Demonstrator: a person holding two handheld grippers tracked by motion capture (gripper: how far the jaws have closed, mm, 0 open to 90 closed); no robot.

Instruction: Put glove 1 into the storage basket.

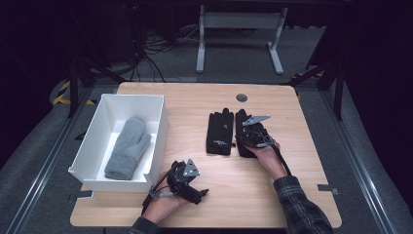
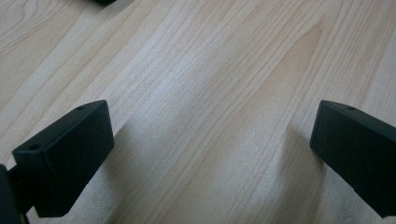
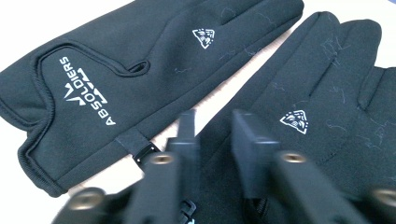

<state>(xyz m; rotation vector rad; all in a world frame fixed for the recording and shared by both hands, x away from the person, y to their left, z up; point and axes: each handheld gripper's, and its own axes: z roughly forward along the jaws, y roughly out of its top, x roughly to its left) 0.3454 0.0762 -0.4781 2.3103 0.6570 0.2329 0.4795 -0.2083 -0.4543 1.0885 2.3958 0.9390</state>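
While a grey mitten (image 1: 127,147) is lying in the white box (image 1: 157,127) at the left, we are seeing the left gripper (image 1: 195,191) resting on the counter (image 1: 234,195), jaws wide and holding nothing. Rightward, two black gloves (image 1: 219,133) are lying side by side; the right gripper (image 1: 253,139) is closing narrowly on the right glove (image 3: 327,116).

Box (image 1: 160,117) sits at the surface's (image 1: 195,97) left edge with a mitten (image 1: 127,146) lying inside, two gloves (image 1: 220,132) lie side by side right of centre, right gripper (image 1: 254,139) over the right-hand glove (image 1: 242,122), left gripper (image 1: 187,183) near the front edge just beside the box.
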